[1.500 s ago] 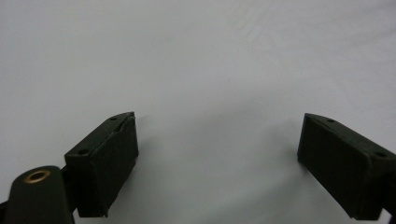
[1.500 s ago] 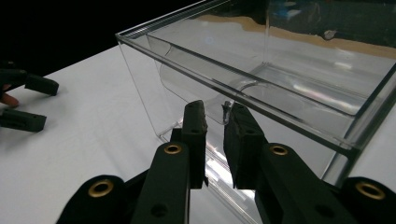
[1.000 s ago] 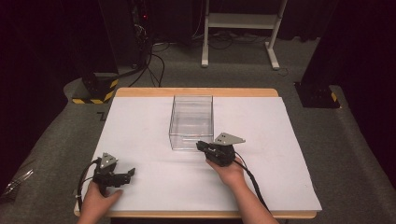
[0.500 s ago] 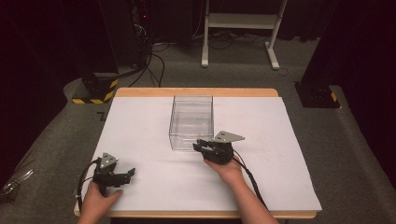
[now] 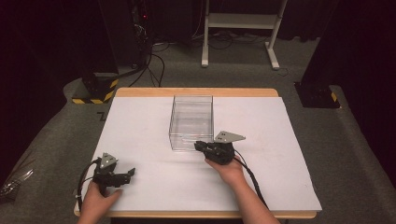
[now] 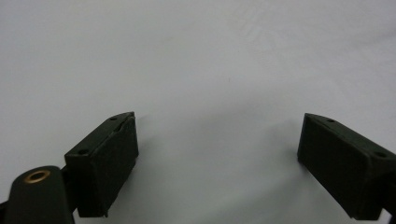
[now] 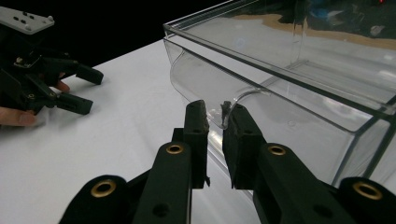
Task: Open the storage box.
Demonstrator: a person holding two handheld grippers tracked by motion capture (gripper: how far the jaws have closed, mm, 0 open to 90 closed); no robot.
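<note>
A clear plastic box (image 5: 191,121) stands open-topped on the white-covered table (image 5: 140,126), a little behind the centre. My right gripper (image 5: 200,145) is at the box's near wall. In the right gripper view the jaws are drawn close together with the thin curved lip of the box (image 7: 299,93) between the tips of the right gripper (image 7: 215,109). My left gripper (image 5: 130,172) rests at the table's front left, held by a hand. Its jaws are wide apart over bare white surface, with nothing between them (image 6: 217,140). That left gripper (image 7: 86,88) also appears far off in the right gripper view.
Behind the table a white frame stand (image 5: 238,21) and cables lie on the grey carpet. A black base with yellow stripes (image 5: 95,88) sits off the back left corner and another black base (image 5: 317,95) off the right. A cable trails from the right gripper toward the front edge.
The right gripper has edged slightly left and in toward the box's near wall. The left gripper and the box stay where they were.
</note>
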